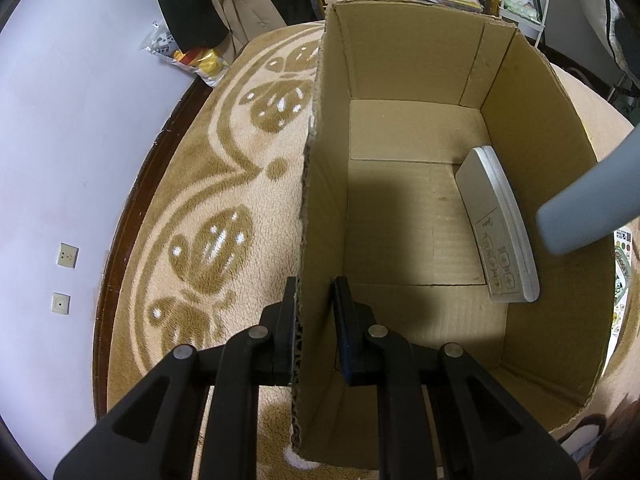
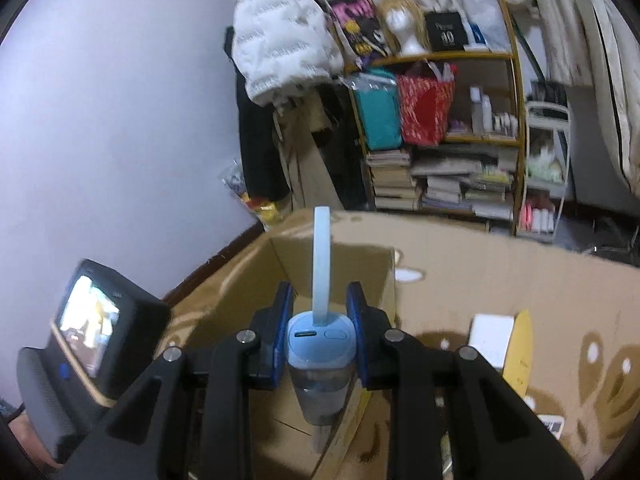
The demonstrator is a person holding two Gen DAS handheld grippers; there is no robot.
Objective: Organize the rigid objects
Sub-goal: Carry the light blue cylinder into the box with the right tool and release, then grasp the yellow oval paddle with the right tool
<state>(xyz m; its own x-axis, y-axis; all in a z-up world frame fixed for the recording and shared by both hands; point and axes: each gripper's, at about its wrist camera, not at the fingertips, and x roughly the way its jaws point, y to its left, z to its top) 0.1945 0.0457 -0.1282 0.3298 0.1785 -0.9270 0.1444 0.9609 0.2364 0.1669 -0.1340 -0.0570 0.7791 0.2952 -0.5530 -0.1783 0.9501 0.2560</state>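
Note:
An open cardboard box (image 1: 400, 60) stands on a tan patterned blanket. My left gripper (image 1: 316, 300) is shut on the box's left wall, one finger outside, one inside. A white remote control (image 1: 496, 228) leans against the box's right inner wall. My right gripper (image 2: 320, 312) is shut on a light blue bottle (image 2: 322, 364) with a loop strap, held upright over the box's edge (image 2: 332, 252). The bottle's grey-blue body (image 1: 592, 200) enters the left wrist view from the right, above the box.
A patterned blanket (image 1: 208, 216) covers the bed beside a lilac wall. A small white box (image 2: 491, 336) and a yellow card (image 2: 520, 360) lie on the blanket right of the box. A bookshelf (image 2: 440, 132) stands behind. The left gripper's camera unit (image 2: 80, 344) shows at left.

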